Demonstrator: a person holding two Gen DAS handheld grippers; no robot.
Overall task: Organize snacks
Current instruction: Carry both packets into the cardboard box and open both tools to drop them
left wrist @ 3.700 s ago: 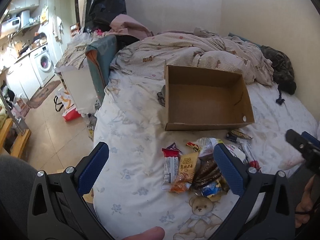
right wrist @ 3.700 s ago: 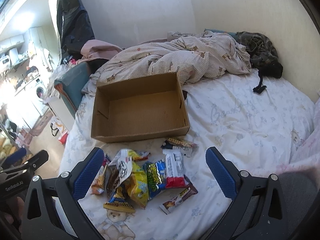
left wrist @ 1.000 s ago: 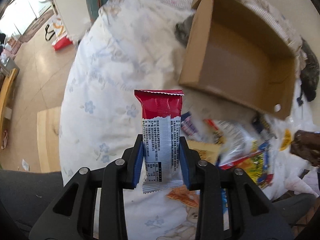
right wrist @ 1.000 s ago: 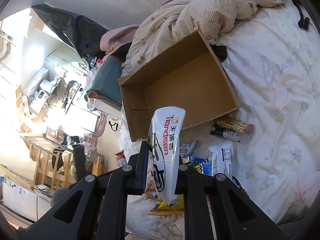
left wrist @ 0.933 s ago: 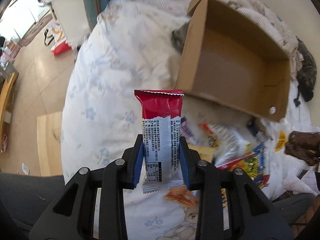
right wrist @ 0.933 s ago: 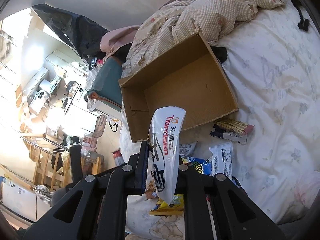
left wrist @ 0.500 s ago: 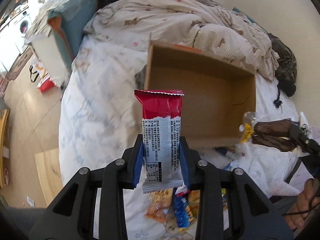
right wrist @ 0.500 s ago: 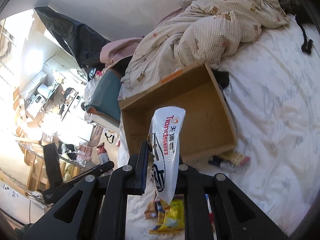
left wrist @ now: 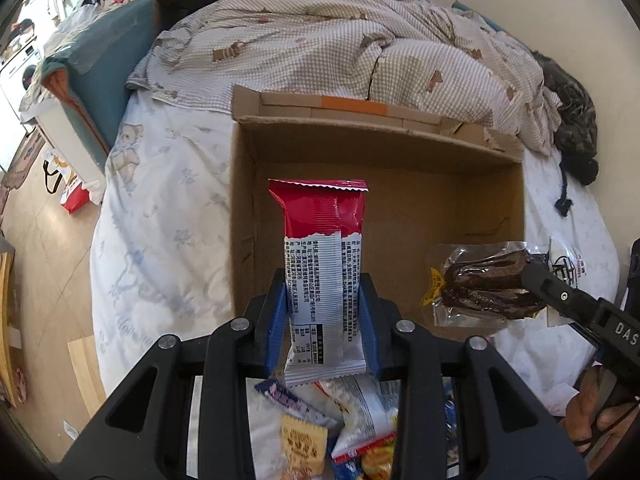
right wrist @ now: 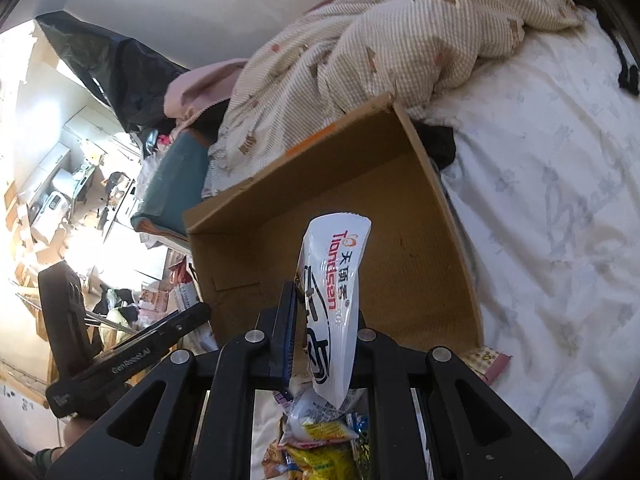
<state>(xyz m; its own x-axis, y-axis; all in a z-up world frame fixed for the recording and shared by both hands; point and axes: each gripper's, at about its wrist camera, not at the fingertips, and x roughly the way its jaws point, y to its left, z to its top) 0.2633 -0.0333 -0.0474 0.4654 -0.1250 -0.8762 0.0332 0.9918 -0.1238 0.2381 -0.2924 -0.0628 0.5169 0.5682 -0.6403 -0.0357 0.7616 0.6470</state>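
You've got both tongs loaded: left tongs (left wrist: 324,320) pinching the red bar (left wrist: 323,256), right tongs (right wrist: 322,332) clamped on the white pouch (right wrist: 332,292), over the box (left wrist: 440,200). Next, lower and let go.

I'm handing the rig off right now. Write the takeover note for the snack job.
Left gripper: shut on the red and white snack bar, held upright in front of the cardboard box.
Right gripper: shut on the white snack pouch, also held toward the box; the left view shows dark brown pieces through its clear side.
Box: open on the bed; no snacks seen inside.
Done: two packets picked up, none dropped in.
Left: release both into the box, then move the remaining snack pile on the bed in front of it, including the packet by the box's near right corner.
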